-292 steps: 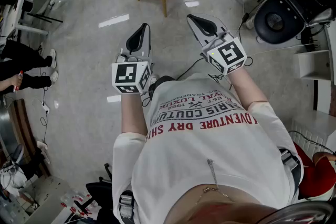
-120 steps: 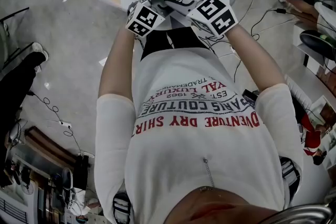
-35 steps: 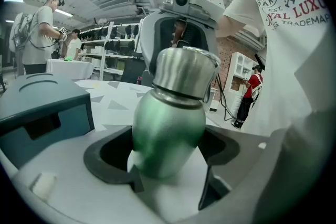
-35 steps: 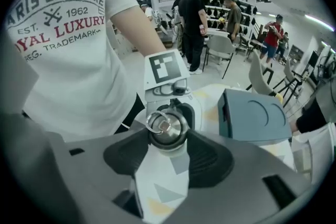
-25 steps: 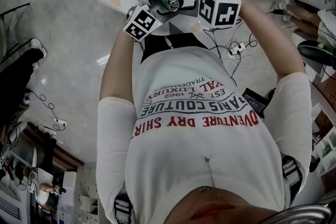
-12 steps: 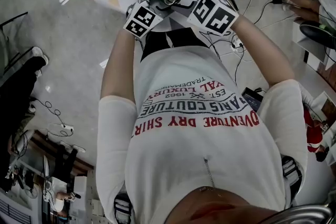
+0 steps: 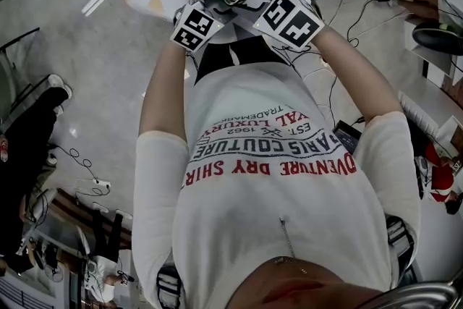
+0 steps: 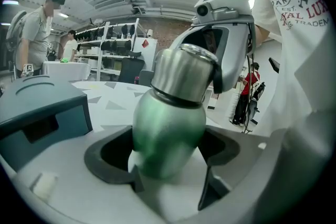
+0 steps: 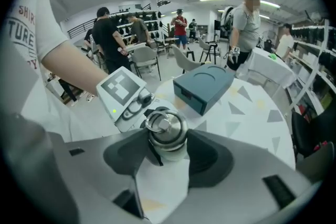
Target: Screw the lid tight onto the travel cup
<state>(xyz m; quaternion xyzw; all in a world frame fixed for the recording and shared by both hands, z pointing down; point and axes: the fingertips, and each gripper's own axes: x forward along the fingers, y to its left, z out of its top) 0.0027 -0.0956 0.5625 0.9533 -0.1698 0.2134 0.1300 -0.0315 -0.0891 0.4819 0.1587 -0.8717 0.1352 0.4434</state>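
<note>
The left gripper [image 8: 168, 165] is clamped on the green body of the cup [image 8: 167, 126], low down, with a jaw on each side. That reads as the anchoring hold, keeping the body from turning. Just past its jaws, the right gripper [image 9: 167, 147] comes in from the opposite side and is closed on the steel lid [image 9: 165, 129], pads pressing the rim. This hold looks meant for twisting, so the two grips work against each other, one on each half of the thread. The lid already sits on the neck, but I cannot tell how far it is screwed down.

The cup's long axis runs roughly upright, crossing both pairs of jaws. The lid end points up toward the head camera and leans a little toward the right gripper. The base is hidden below the left jaws.

Beyond both grippers lies the patterned table [image 9: 257, 113], with a blue box [image 9: 205, 86] further off, well clear of the work
</note>
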